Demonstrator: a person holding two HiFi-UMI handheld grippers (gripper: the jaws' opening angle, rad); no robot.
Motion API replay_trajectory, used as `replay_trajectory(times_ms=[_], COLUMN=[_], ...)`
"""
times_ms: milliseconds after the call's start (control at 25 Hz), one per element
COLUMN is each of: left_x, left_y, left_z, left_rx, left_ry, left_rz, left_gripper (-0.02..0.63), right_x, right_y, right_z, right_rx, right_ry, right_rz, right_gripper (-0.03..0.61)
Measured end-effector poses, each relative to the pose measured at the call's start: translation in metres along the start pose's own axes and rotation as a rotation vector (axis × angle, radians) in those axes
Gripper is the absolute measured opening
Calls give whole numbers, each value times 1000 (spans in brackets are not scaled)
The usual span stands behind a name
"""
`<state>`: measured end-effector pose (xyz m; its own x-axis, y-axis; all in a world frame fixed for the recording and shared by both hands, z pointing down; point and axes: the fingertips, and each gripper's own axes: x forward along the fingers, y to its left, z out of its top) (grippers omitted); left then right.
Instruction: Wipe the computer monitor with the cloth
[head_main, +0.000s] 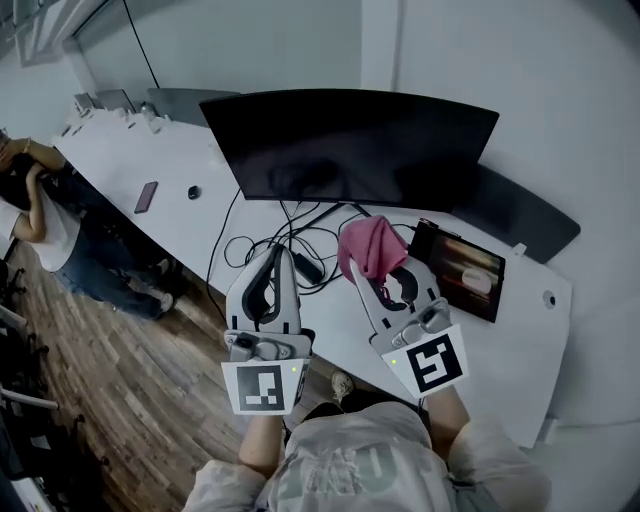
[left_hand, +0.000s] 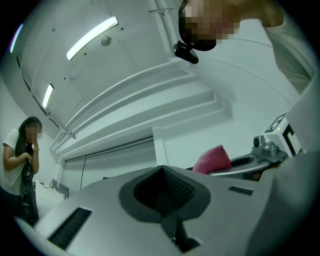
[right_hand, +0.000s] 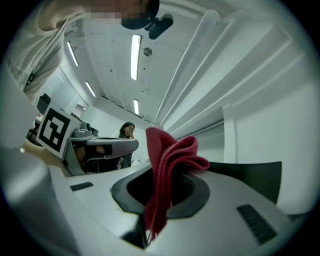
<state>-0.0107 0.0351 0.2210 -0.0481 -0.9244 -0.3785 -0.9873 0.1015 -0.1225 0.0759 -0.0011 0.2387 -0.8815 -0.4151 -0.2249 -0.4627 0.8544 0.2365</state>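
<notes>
Fingers (right_hand: 85, 215) of the right gripper (right_hand: 160, 192) are pressed together on the pink cloth (right_hand: 170, 160), which is pinched by a lower fold. Most of it stands up bunched above the jaw tips. Left gripper (left_hand: 162, 195): jaws together, nothing between them.

Head view: both grippers are held out over the front of the white desk (head_main: 520, 330), side by side and apart. The cloth (head_main: 372, 245) sits at the tip of the right gripper (head_main: 378, 278), below and in front of the monitor (head_main: 350, 145) and clear of its screen. Loose cables (head_main: 290, 245) lie on the desk between the grippers and the monitor foot, and a dark tablet-like device (head_main: 465, 270) lies just right of the cloth.

Progress, as judged:
- Cloth picked up and secured — done.
- Cloth to screen — not done; no contact visible.
- Wiping passes — none begun. The screen is dark, and no marks or dust can be made out on it.

Nearly the whole task remains: raise the cloth to the panel and wipe across it. The bunched cloth offers a small, uneven face — full coverage may need several passes.

A person (head_main: 40, 215) stands at far left, away from the work.
</notes>
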Motion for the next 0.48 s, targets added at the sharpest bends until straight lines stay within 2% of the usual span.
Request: replay_trajectory(times_ms=[200, 480], left_x=[66, 104], left_y=[20, 26], left_z=[-13, -34], left_rx=[-18, -78], left_ry=[17, 42], left_rz=[2, -54], left_gripper=[15, 15], right_x=[54, 85], right_y=[-27, -46], right_z=[-4, -12], right_rx=[47, 53], right_ry=[-30, -16], right_rz=[51, -2], right_gripper=[54, 54])
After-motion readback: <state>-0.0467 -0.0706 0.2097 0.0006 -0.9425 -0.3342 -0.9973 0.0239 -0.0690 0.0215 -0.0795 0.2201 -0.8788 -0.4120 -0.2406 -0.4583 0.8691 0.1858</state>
